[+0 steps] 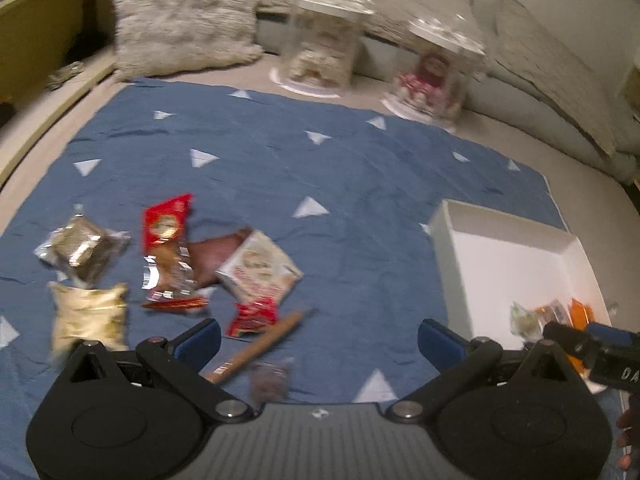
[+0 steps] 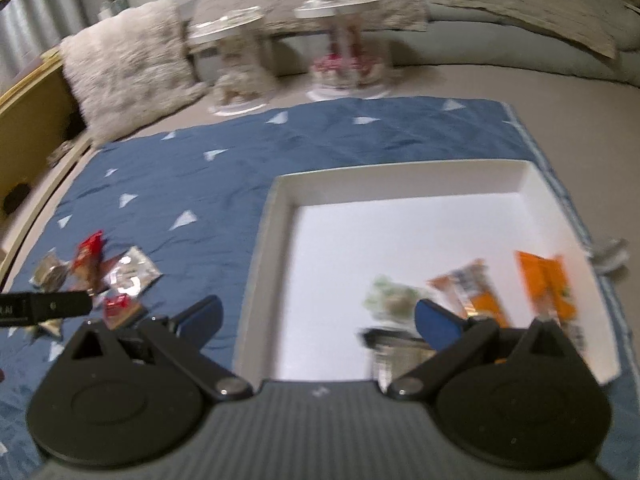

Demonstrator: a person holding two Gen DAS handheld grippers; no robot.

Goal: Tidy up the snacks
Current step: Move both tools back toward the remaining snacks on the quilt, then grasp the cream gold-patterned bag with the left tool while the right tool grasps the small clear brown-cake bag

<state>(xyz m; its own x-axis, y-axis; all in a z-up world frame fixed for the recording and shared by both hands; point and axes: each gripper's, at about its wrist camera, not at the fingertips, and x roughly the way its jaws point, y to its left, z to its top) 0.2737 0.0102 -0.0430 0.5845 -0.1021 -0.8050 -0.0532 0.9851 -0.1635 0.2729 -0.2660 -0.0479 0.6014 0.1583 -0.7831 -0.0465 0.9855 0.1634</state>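
Several wrapped snacks lie scattered on a blue cloth (image 1: 280,168): a red packet (image 1: 166,224), a silver one (image 1: 82,250), a pale one (image 1: 88,316), a white-and-red one (image 1: 260,270) and a brown stick (image 1: 260,346). My left gripper (image 1: 319,338) hangs open just above them with nothing between its fingers. A shallow white box (image 2: 264,248) holds orange bars (image 2: 548,284), a pale green packet (image 2: 390,298) and a dark packet (image 2: 384,338). My right gripper (image 2: 318,318) stands open over the box's near left corner, holding nothing. The same snack pile (image 2: 100,276) shows left in the right wrist view.
Two clear lidded jars (image 1: 320,48) (image 1: 434,72) with snacks inside stand beyond the cloth. A fluffy cushion (image 1: 184,16) lies at the back left, beside a wooden shelf (image 1: 36,32). Grey cushions (image 1: 552,72) line the back right.
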